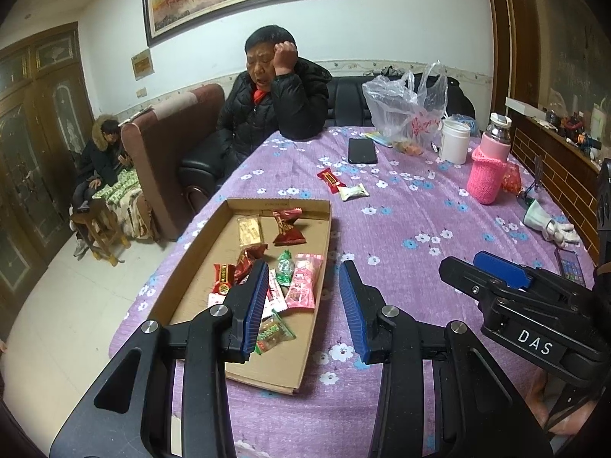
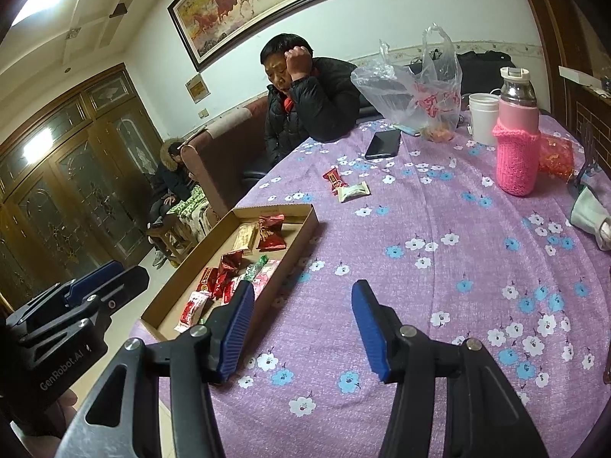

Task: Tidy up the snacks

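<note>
A shallow cardboard tray point(image 1: 322, 229) point(image 2: 301, 229) lies on the purple flowered tablecloth and holds several wrapped snacks point(image 1: 301, 286) point(image 2: 269, 234). Two loose snacks lie farther back: a red one point(image 1: 330, 180) point(image 2: 334, 180) and a white one point(image 1: 353, 192) point(image 2: 354, 191), touching each other. My left gripper point(image 1: 303, 294) is open and empty, above the tray's near right part. My right gripper point(image 2: 301, 305) is open and empty, above the cloth just right of the tray. The right gripper also shows in the left wrist view point(image 1: 496, 271), the left one in the right wrist view point(image 2: 99, 282).
At the table's far side are a black phone point(image 1: 362, 150) point(image 2: 383, 144), a clear plastic bag point(image 1: 404, 110) point(image 2: 420, 91), a white cup point(image 1: 454, 141) point(image 2: 484, 118) and a pink-sleeved bottle point(image 1: 490, 164) point(image 2: 517, 145). A person in black point(image 1: 278, 103) leans on the far edge. A white glove point(image 1: 550, 225) lies right.
</note>
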The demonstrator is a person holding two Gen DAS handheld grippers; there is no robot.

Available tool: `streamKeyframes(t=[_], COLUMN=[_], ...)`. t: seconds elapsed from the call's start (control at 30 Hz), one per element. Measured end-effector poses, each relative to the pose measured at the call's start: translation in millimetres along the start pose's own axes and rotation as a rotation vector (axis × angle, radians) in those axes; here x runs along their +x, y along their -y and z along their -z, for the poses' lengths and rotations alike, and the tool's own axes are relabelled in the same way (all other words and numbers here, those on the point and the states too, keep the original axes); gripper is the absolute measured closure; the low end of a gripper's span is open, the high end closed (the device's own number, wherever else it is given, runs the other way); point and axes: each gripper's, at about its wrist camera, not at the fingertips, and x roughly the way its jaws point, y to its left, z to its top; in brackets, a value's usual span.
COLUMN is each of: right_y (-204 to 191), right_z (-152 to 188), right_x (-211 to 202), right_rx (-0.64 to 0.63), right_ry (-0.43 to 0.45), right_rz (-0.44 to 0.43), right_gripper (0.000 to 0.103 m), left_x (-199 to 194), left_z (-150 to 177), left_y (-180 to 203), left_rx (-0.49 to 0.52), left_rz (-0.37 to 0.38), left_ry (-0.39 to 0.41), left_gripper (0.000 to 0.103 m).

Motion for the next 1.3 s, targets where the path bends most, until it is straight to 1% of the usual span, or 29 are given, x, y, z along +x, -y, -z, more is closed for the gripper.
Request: streamKeyframes(t=[0.1,0.33,0.6,0.87,0.93,1.0,1.1,1.2,1.3], right_y=[2.9,14.8,32.5,51.1,55.8,60.8,69.5,75.2,80.4], right_z=[-2.9,-12.9,-18.6,-21.2,-25.3,-36.0,-62.7,-89.9,-108.0], right_x=[2.4,12.3,34.6,64.4,75.9,88.5,115.5,156.8,205.5], right_rx=[0.005,0.034,0.053,0.068,0.066,0.062,0.055,0.032,0.045], right_ry=[-0.003,-0.013,-0.057,-0.107,-0.128,-0.143,-0.152,-0.166,-0.222], right_rz=[0.0,0.006,0.032,0.055,0.064,0.078,0.108,0.142,0.149], right_gripper=[0.047,0.047,0.047,0.046,0.046,0.046,0.046,0.047,0.047], left_x=[5.6,17.9,53.3,88.0,98.1,103.9,109.5,114.5,120.6], left_z=[-5.5,-16.3,-17.6,-15.2,-14.2,-14.1,-16.6,-21.5,-26.9], left_y=[-2.2,-9.6,-11.1,-6.1,-8.4,-14.6,-28.2,-43.7,-60.5], left_rx=[-0.005,-0.035,-0.068,-0.076,-0.093,-0.12,-0.158,-0.192,-0.22], left_rz=[0.023,0.07,0.119,0.173,0.194,0.219,0.253,0.277,0.303], left_ry=[-0.02,-0.038,-0.111,-0.179,-0.199,-0.201,-0.188,-0.179,-0.181], left_gripper=[0.065,0.065,0.065,0.065,0.065,0.065,0.065,0.065,0.065])
